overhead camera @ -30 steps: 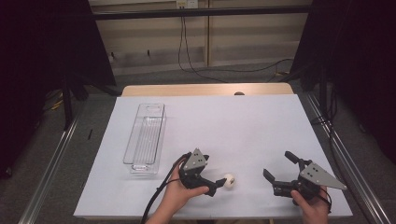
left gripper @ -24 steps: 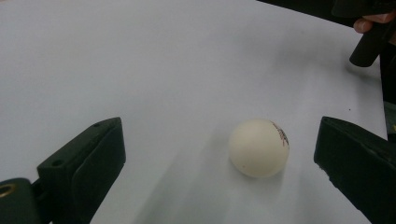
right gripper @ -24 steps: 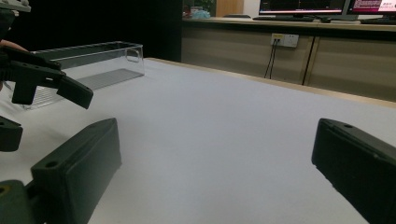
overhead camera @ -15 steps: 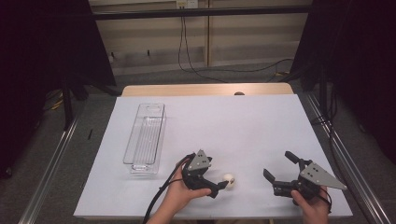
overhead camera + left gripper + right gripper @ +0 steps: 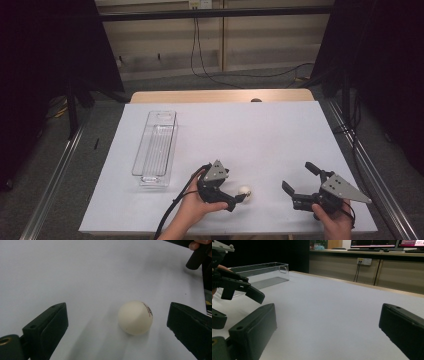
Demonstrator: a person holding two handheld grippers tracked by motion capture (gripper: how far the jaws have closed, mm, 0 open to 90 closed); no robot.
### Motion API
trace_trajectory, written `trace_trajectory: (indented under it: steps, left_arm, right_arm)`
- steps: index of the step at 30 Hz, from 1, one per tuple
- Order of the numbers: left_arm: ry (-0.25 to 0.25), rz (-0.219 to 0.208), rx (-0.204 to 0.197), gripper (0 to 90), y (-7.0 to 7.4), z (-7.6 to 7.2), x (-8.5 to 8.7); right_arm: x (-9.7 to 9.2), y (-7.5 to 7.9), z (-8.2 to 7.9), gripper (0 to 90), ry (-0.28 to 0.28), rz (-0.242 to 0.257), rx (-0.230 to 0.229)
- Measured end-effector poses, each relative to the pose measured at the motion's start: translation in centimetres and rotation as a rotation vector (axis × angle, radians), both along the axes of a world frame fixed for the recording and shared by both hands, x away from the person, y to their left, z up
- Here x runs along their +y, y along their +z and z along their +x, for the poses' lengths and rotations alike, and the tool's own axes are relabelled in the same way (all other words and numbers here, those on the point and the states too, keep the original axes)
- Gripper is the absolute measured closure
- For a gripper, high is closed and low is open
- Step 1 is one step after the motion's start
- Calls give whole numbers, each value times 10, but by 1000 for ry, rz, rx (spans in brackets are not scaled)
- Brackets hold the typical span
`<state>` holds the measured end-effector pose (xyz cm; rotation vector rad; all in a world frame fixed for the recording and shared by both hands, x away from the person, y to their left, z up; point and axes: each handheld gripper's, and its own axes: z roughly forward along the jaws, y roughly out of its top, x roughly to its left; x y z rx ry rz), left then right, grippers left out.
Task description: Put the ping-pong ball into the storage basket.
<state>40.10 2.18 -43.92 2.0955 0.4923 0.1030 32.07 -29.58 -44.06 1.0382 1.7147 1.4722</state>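
Looks like a lab/office test room: white-covered table (image 5: 280, 125) on a metal frame w/ rails, black curtains (image 5: 45, 55) both sides, cables (image 5: 210, 55) trailing over grey floor, wall sockets (image 5: 364, 261), long wood counter (image 5: 367, 252) w/ lit monitors (image 5: 373, 243) at back.

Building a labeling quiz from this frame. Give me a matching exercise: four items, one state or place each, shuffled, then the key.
1. ball
2. clear bin
3. left gripper
4. right gripper

A. open, nothing between its jaws
B. empty, at the table's left
C. open, jaws either side of the ball
D. white, lying on the table

Pairs: 1-D, 2-B, 3-C, 4-A
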Motion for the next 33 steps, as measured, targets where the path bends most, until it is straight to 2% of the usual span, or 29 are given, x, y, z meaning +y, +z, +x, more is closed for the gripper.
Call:
trace_trajectory:
  steps: [2, 6, 8, 15, 19, 21, 24, 25, 27, 28, 33]
  left_arm:
    - [-1, 7, 1, 39, 0, 0, -1]
    - [-2, -7, 11, 40, -1, 0, -3]
    - [-3, 15, 9, 42, 0, 0, -3]
    - [-11, 7, 13, 50, -1, 0, -7]
    - [-15, 18, 12, 59, 0, 0, -8]
    - [-15, 8, 17, 63, -1, -1, -10]
    - [-26, 30, 16, 69, 1, -1, -11]
    - [-26, 18, 15, 70, 0, -1, -12]
    - [-31, 30, 9, 73, 1, -1, -12]
    - [-30, 18, 14, 78, 0, -1, -14]
    - [-41, 31, 13, 93, 1, -1, -15]
  right_arm:
    - [0, 0, 0, 9, 1, 0, 1]
    - [0, 0, 0, 9, 2, 0, 1]
    - [0, 0, 0, 9, -1, 3, 1]
    - [0, 0, 0, 9, 2, 0, 1]
    - [0, 0, 0, 9, 2, 0, 0]
    - [0, 0, 0, 9, 3, 1, 1]
    - [0, 0, 0, 9, 3, -1, -1]
    - [0, 0, 0, 9, 0, 2, -1]
    - [0, 0, 0, 9, 0, 3, -1]
    - [0, 0, 0, 9, 2, 2, 0]
    - [0, 0, 0, 9, 3, 1, -1]
